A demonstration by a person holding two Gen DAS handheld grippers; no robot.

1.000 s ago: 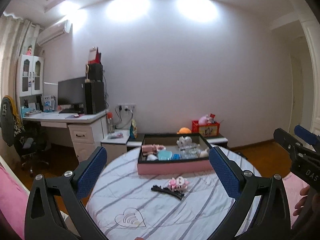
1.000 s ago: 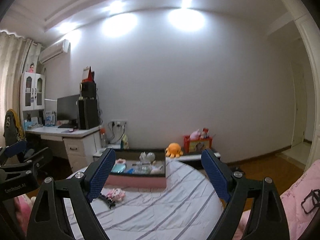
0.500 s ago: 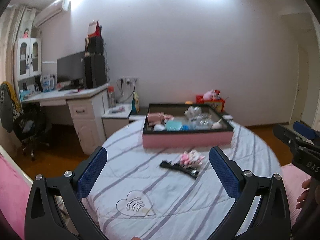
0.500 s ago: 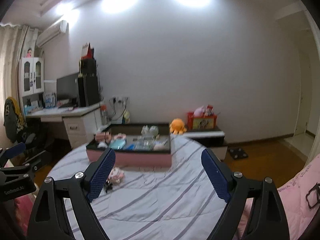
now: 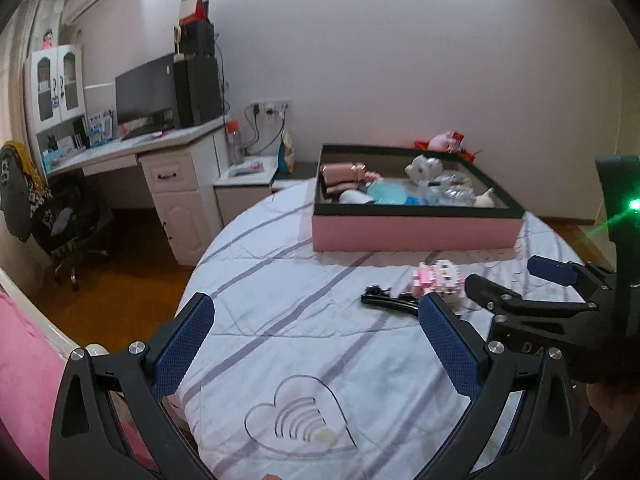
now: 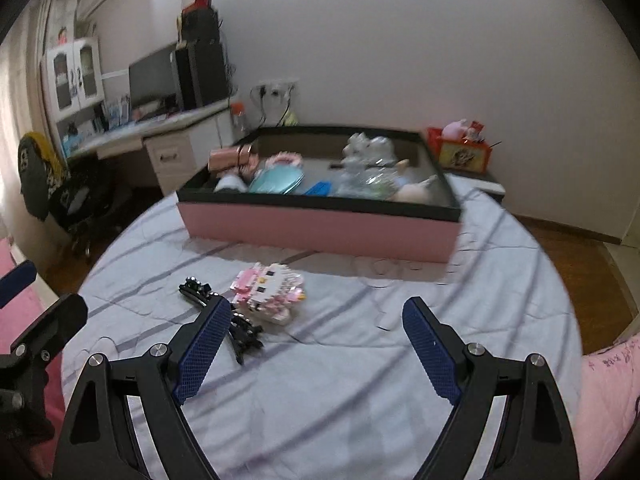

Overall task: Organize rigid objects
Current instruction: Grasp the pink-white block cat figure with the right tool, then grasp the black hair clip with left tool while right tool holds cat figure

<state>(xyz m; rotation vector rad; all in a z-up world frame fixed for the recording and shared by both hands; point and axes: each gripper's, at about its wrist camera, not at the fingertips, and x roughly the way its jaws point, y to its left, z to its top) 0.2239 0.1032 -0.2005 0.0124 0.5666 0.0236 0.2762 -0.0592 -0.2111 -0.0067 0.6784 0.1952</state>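
Clutter still to be sorted amounts to two things on the round striped desk: a pink-and-white block figure and a black hair clip, which lie touching each other left of the middle, on the near side of the pink box. The box sits toward the far edge and already holds a rose-gold case, a teal item, a white figure and some clear pieces, so it reads as the collecting place, and the two loose things are probably what remains to go in.

The clip's long axis runs diagonally, from its far-left end with a toothed tip toward the near right, where its claw end points at the near edge. The block figure lies flat on its side, its length roughly parallel to the clip, just on the box side of it.

The right gripper hovers low over the cloth with jaws spread wide and nothing between them; its left finger overlaps the clip's middle in the right wrist view, which suggests it is lining up on the clip or figure, though contact cannot be told. The left gripper hangs nearer the near edge, above the heart print, jaws likewise wide and empty, likely held back to leave room. A grasp across the clip's narrow width would suit it better than along its length.
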